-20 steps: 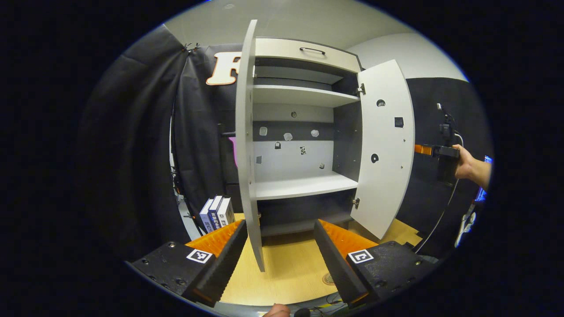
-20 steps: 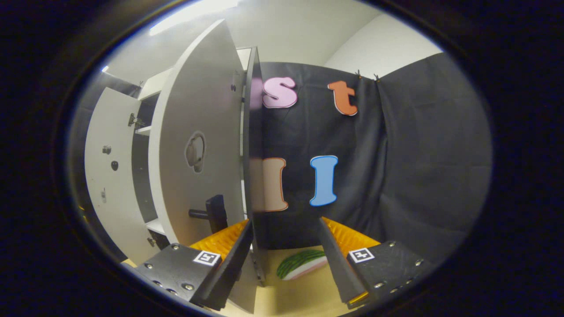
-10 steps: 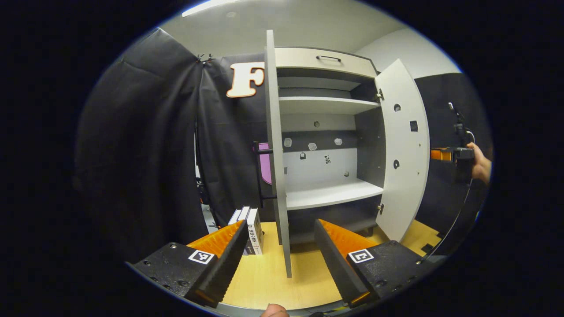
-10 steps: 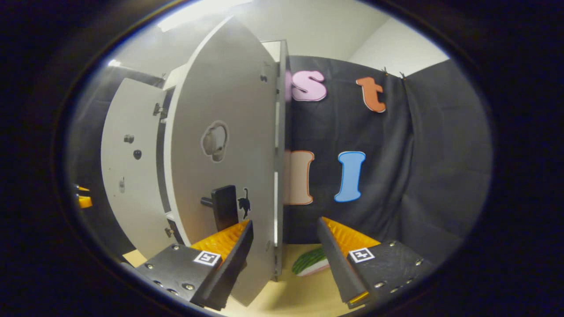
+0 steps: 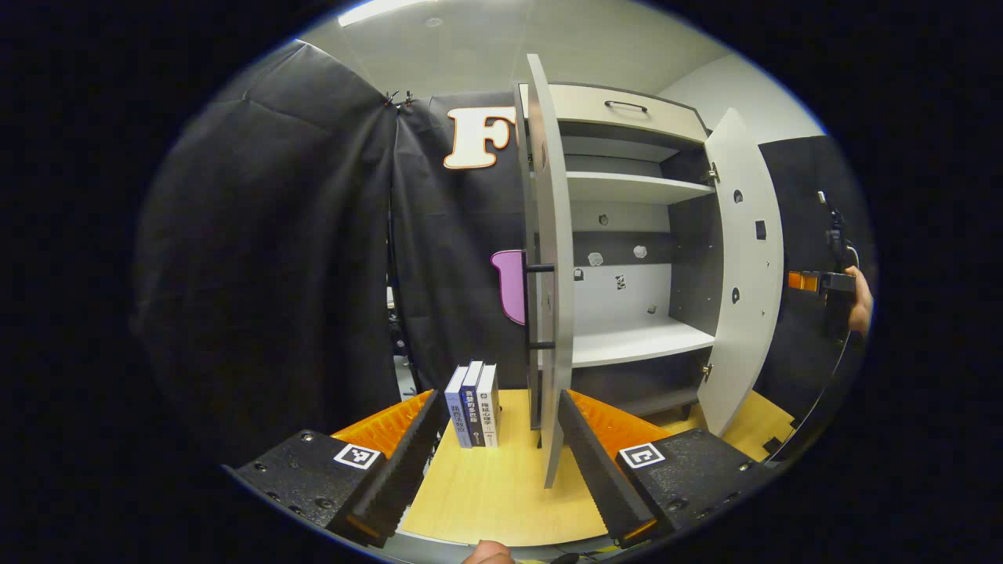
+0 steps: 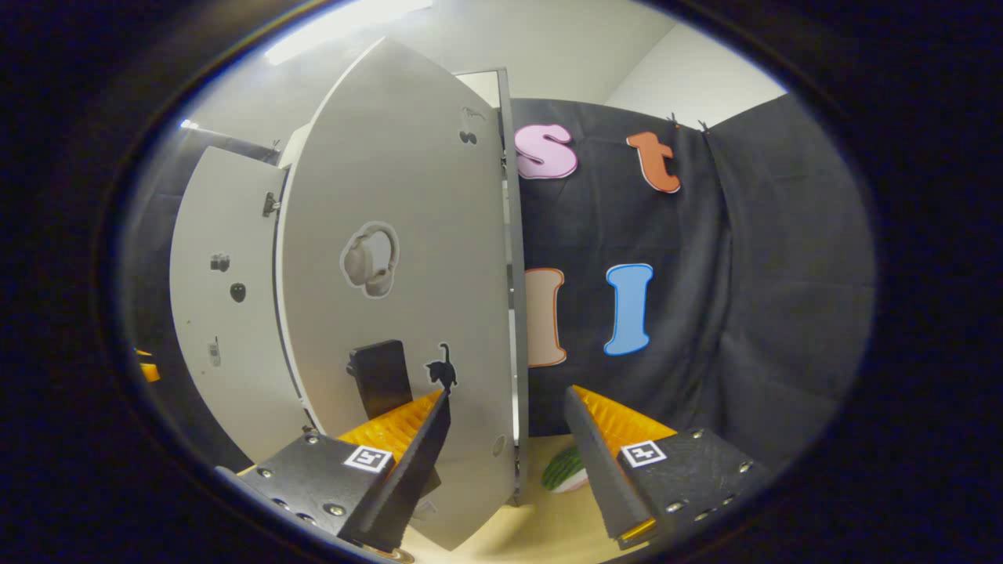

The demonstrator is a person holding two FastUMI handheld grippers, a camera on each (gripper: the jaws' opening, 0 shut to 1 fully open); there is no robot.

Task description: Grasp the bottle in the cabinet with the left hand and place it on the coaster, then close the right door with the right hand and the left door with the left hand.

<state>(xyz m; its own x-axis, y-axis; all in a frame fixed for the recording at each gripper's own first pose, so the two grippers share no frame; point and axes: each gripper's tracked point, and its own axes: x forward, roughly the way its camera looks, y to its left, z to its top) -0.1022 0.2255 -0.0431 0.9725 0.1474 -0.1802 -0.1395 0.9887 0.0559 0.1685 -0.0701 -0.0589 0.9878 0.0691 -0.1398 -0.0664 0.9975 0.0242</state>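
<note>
We held both grippers with their jaws spread wide and nothing pinched between them. In the left gripper view, our left gripper (image 5: 494, 462) hung low over the pale wooden tabletop (image 5: 501, 501), and the near edge of the grey cabinet's left door (image 5: 548, 274) stood between its fingers, touching neither as far as we could tell. A black bar handle (image 5: 541, 307) sat on that door's outer face. The tall grey cabinet (image 5: 635, 235) stood open, its white shelves bare where we could see them. Three upright books (image 5: 472, 405) stood on the tabletop just left of the door. Far to the right, beyond the open right door (image 5: 744, 266), a hand (image 5: 860, 301) held our other gripper.

In the right gripper view, our right gripper (image 6: 509, 462) faced the outer face of the grey right door (image 6: 407, 298), whose free edge ran down between the fingers. We could not tell whether the left finger (image 6: 407, 470) touched the panel. A green-striped, watermelon-like piece (image 6: 566, 472) lay on the table beyond. We could not make out the bottle or the coaster in either view.
</note>
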